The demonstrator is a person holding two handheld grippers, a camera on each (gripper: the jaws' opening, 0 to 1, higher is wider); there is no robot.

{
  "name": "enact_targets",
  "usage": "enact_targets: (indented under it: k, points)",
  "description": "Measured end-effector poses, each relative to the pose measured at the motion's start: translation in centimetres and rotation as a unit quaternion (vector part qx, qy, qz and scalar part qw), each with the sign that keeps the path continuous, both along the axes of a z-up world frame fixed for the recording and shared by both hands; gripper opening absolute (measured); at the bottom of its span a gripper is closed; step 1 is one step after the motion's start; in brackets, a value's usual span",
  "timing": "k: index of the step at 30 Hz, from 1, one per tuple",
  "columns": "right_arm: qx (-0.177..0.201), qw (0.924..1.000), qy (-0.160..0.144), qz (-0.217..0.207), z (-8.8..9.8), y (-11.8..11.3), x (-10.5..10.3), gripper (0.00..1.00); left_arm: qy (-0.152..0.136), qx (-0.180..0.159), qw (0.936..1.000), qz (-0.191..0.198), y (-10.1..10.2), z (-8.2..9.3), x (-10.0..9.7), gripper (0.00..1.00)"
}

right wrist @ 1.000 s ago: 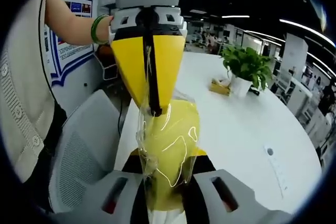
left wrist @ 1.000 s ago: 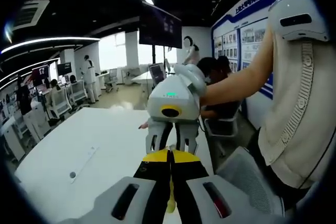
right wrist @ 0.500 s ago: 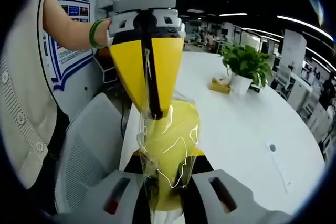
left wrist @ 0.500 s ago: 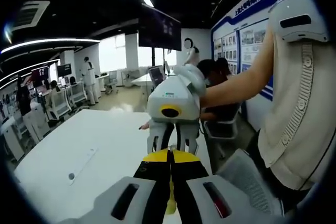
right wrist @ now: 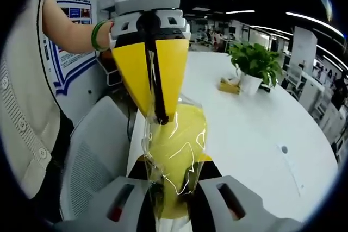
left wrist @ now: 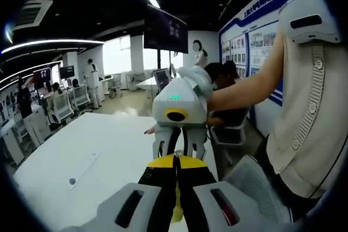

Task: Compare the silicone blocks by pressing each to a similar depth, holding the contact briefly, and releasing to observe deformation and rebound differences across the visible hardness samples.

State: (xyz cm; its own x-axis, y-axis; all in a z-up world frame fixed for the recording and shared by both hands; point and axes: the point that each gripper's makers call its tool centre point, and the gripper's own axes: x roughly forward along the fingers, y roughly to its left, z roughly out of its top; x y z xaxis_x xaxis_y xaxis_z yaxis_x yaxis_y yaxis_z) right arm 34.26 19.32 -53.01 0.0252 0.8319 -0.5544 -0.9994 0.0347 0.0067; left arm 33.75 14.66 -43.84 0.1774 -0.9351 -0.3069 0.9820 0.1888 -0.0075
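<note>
Right gripper view: both grippers clamp one yellow silicone block in a clear plastic wrapper, held in the air above the table edge.

Right gripper [right wrist: 173,162] has its jaws drawn in against the lower part of the wrapped yellow silicone block [right wrist: 176,153]; the left gripper [right wrist: 155,113] enters from above, its yellow jaws pressed together on the wrapper's upper edge. In the left gripper view the left gripper [left wrist: 175,158] meets the right gripper [left wrist: 178,144] tip to tip. Compared with the earlier frames, both grips are unchanged; the views have shifted only slightly. Beyond lie the white table [right wrist: 255,129], a potted plant [right wrist: 253,69] and a grey mesh chair [right wrist: 89,161]. A person's arm with a green bangle [right wrist: 98,33] partly hides the wall posters [right wrist: 73,25].
</note>
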Motion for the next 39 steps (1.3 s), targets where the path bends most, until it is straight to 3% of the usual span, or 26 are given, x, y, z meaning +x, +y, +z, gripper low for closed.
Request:
enact_targets:
  k: [18,24,39]
  points:
    - [-0.007,0.9999,-0.012,0.006,-0.42,-0.15,0.00,0.13,0.007,0.005,0.9999,0.012,0.04,-0.26,-0.38,0.00]
    - [-0.013,0.9991,-0.037,0.015,-0.72,-0.16,0.25,0.15,0.005,0.012,0.9999,0.010,0.09,-0.58,-0.58,0.00]
    - [-0.021,0.9988,-0.042,0.016,-0.90,-0.36,0.31,0.19,0.006,0.011,0.9999,0.008,0.21,-0.67,-0.54,0.00]
